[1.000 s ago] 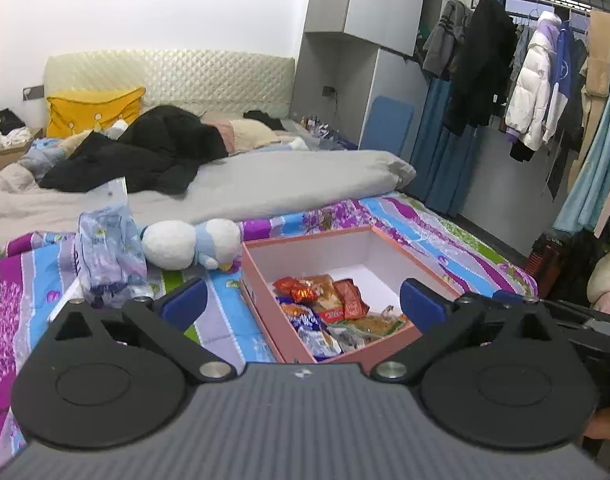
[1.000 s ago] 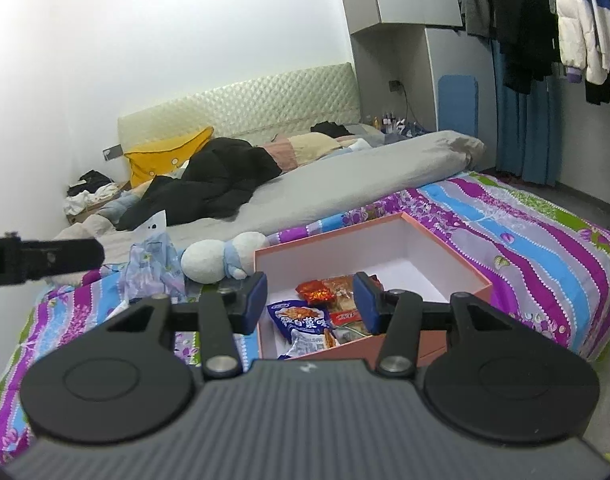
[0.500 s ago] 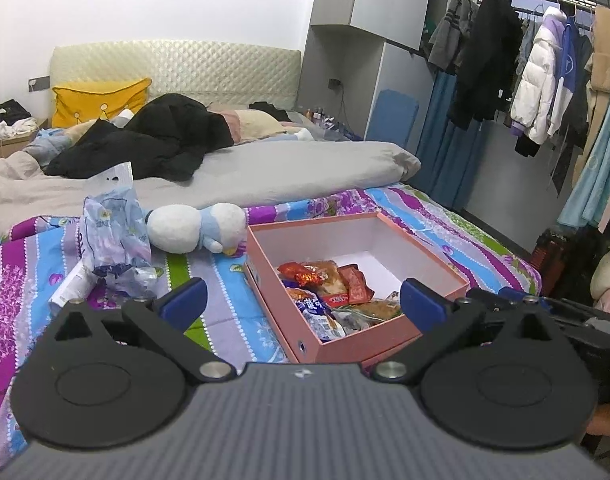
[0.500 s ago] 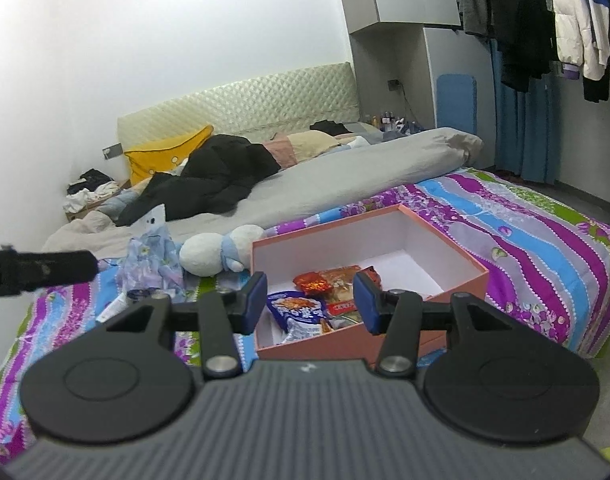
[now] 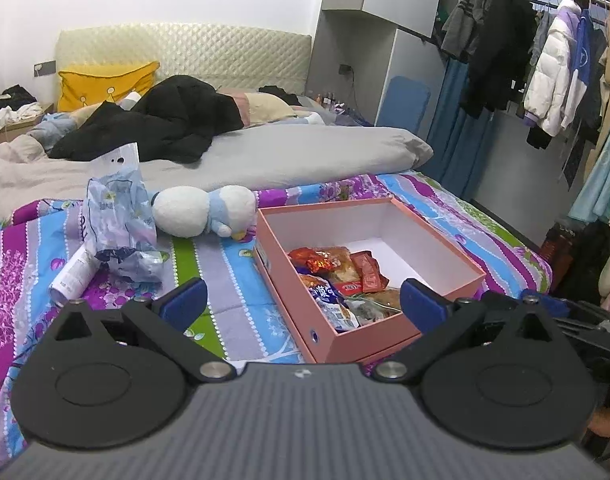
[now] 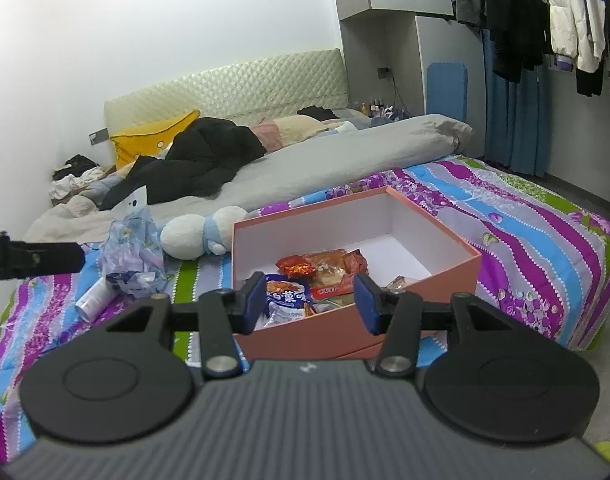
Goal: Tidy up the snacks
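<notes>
The snack packets (image 5: 337, 276) lie heaped in the near-left part of an open pink box (image 5: 445, 276) with a white inside; its far-right part is bare. Among them are a red-orange foil packet (image 6: 299, 267), a blue-and-white bag with printed characters (image 6: 287, 296) and a small red sachet (image 5: 369, 276). The box sits on the bed's striped purple, blue and green sheet (image 5: 233, 312).

The right gripper (image 6: 309, 304) hangs just in front of the box's near wall with nothing between its blue pads (image 6: 256, 302); its jaws are opening and stand clearly wider than in the earlier frames, where the pads were closer together. The left gripper (image 5: 303, 304) has its jaws spread wide, empty, framing the box's near-left corner, the same spread as before. In both views the box now sits lower and looms larger than a second ago, with more of its front wall showing.

Left of the box, a white-and-blue plush toy (image 5: 203, 212) lies on its side, just beside the box's far-left corner. Further left stands a crumpled pale blue plastic bag (image 5: 117, 216), with a white tube (image 5: 71, 276) lying at its foot. Behind them are a grey duvet (image 5: 285, 156), a black garment (image 5: 165, 120) and a yellow pillow (image 5: 105, 84). Coats (image 5: 553, 72) hang on a rail at the right.
</notes>
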The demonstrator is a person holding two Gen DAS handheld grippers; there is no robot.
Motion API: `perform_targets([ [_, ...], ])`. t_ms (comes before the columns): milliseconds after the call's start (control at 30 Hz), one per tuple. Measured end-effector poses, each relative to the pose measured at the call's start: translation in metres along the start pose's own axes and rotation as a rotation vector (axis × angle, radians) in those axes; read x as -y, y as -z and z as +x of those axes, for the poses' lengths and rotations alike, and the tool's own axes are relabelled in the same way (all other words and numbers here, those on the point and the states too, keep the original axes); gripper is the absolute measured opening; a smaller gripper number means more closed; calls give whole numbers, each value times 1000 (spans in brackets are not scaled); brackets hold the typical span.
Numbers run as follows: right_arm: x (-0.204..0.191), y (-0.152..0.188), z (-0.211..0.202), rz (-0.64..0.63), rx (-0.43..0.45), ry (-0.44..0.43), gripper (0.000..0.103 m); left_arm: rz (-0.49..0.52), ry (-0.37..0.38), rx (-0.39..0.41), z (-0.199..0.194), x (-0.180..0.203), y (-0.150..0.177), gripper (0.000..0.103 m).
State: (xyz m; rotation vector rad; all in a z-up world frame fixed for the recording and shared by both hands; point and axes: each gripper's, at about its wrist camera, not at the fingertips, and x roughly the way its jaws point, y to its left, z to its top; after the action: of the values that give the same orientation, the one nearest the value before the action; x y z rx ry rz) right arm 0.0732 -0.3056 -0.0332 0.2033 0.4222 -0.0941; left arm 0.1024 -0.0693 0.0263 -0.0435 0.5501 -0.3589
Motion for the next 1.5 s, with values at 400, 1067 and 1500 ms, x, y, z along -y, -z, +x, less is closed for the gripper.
perform_targets([
  [400, 1, -6, -3, 1, 11, -6, 103, 5, -19, 17, -3, 0, -5, 103],
  [1067, 2, -8, -5, 1, 24, 7, 103, 19, -11, 25, -6, 2, -4, 103],
  [1500, 0, -7, -7, 3, 16, 3, 103, 22, -13, 22, -7, 1, -5, 103],
])
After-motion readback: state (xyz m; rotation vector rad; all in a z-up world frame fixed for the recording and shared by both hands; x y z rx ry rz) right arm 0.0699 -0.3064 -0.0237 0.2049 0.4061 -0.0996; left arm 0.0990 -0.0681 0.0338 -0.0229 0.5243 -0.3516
